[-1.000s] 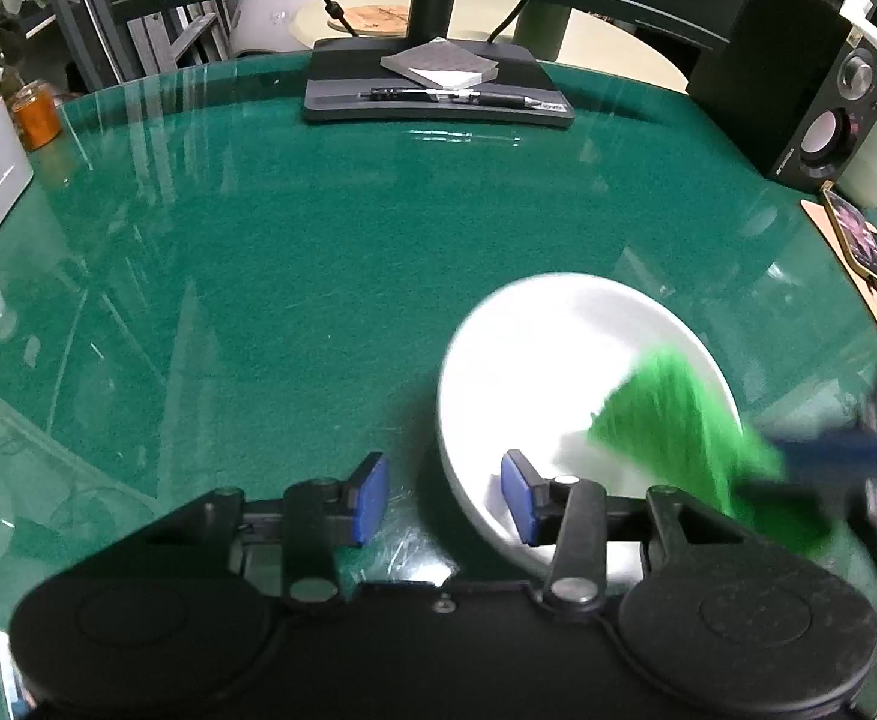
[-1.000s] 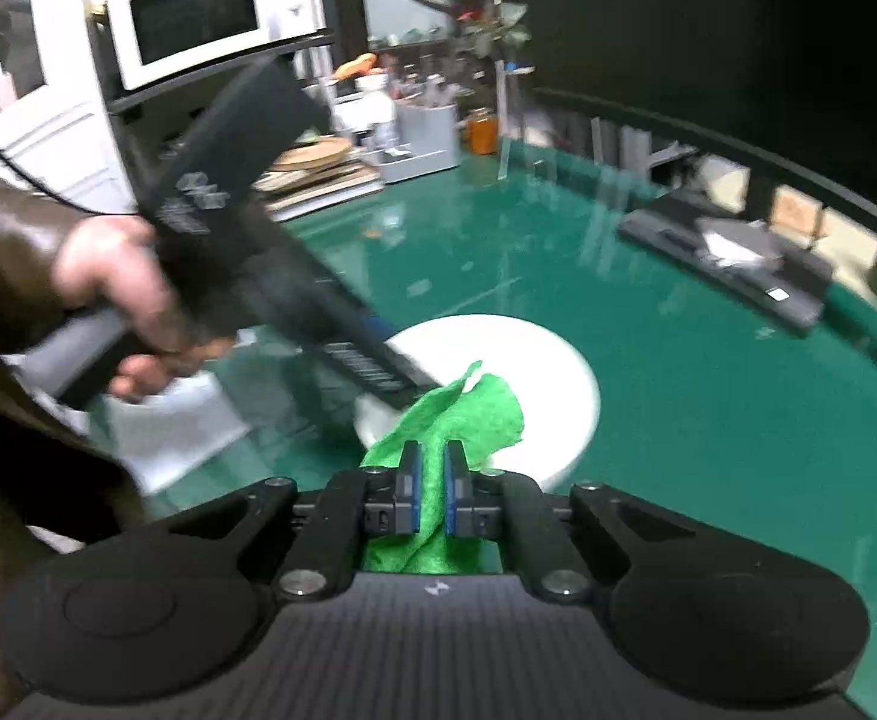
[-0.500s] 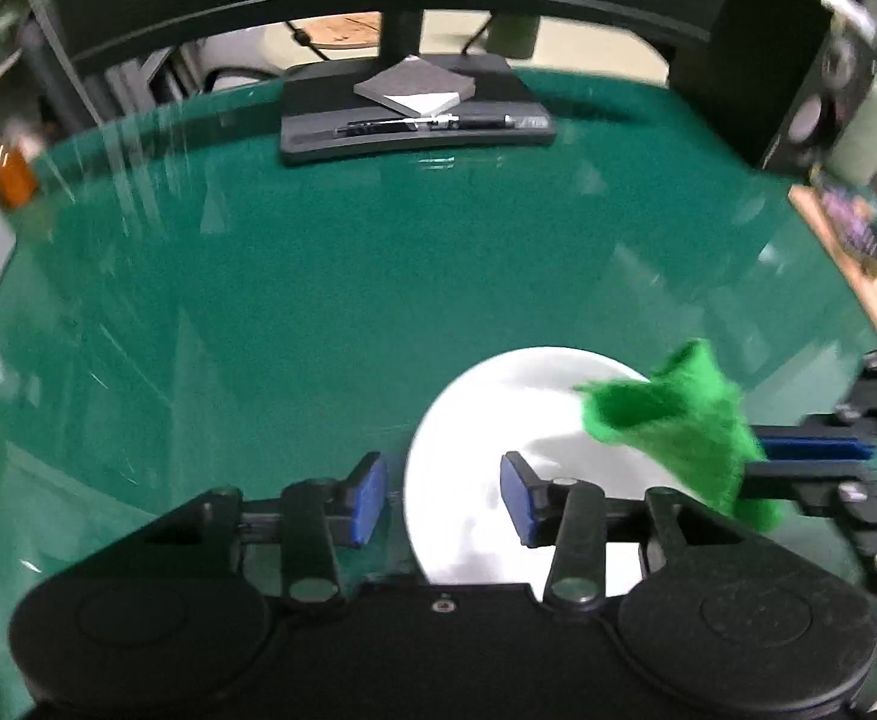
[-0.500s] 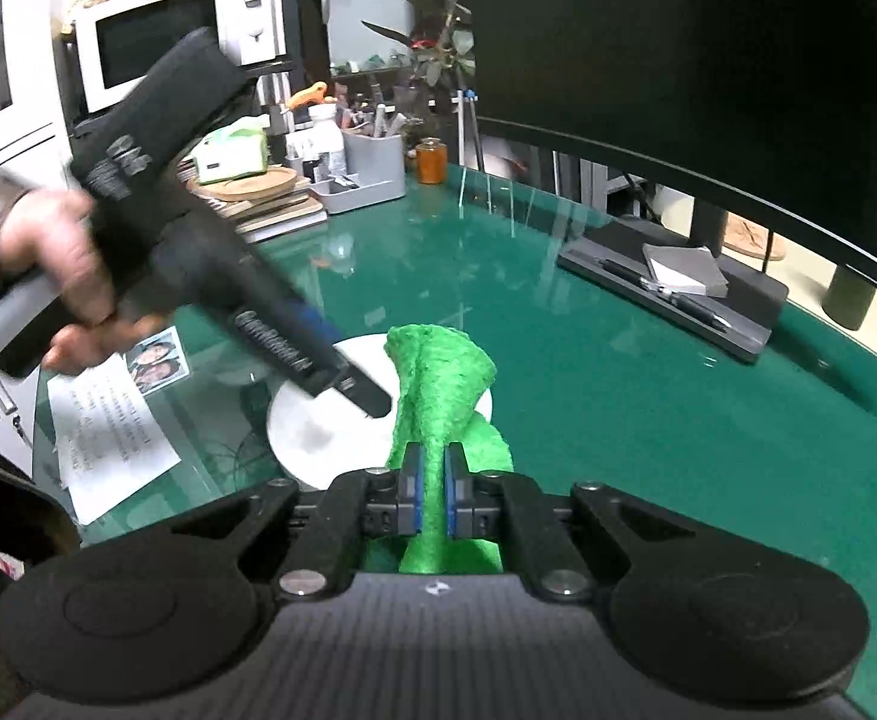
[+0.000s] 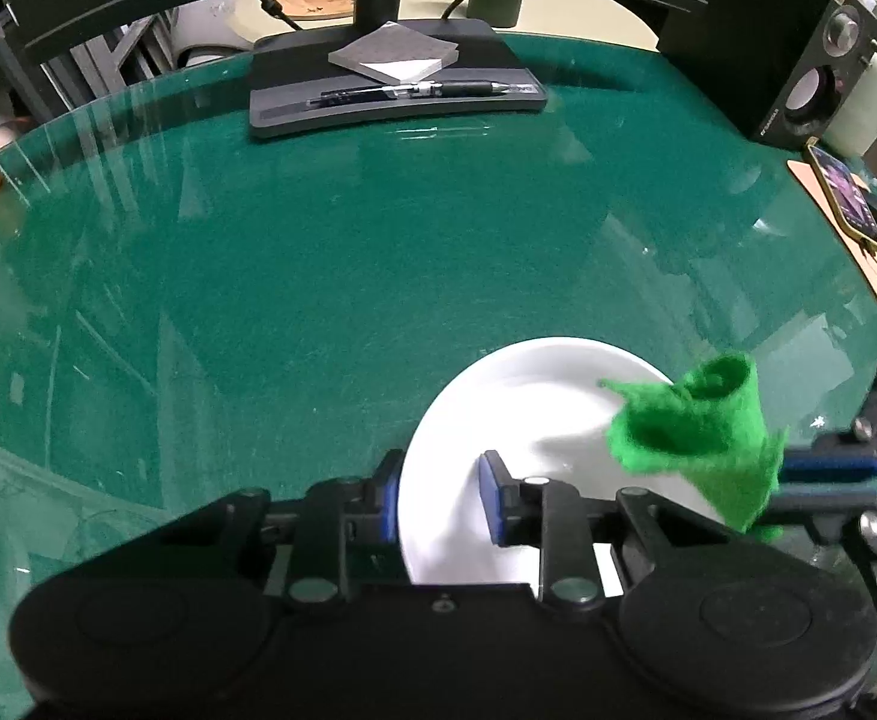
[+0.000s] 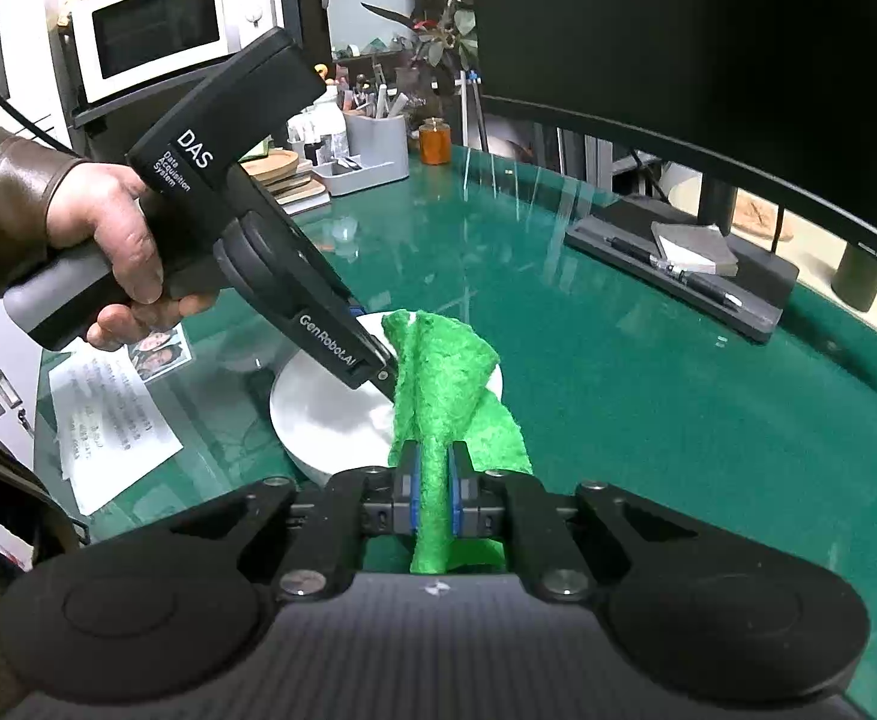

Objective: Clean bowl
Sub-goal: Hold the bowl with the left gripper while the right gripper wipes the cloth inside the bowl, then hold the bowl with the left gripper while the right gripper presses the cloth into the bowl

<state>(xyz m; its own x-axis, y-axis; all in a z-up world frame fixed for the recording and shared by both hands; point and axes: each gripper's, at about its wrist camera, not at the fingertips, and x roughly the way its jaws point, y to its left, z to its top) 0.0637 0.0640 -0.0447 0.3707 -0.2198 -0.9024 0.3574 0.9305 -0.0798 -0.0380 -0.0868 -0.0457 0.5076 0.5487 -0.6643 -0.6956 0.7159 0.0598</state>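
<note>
Green glass-topped desk (image 5: 378,276) below a dark monitor. Left gripper (image 5: 438,495) straddles the near rim of a white bowl (image 5: 498,420), its jaws closing around that rim. Right gripper (image 6: 432,489) is pinched tight on a green cloth (image 6: 444,384) held just over the bowl's right side.

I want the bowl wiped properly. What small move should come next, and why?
Probably finish closing the left gripper on the bowl's near rim: its jaws are closing astride that rim. The right gripper holds the green cloth raised above the bowl, ready to wipe once it is steady.
</note>
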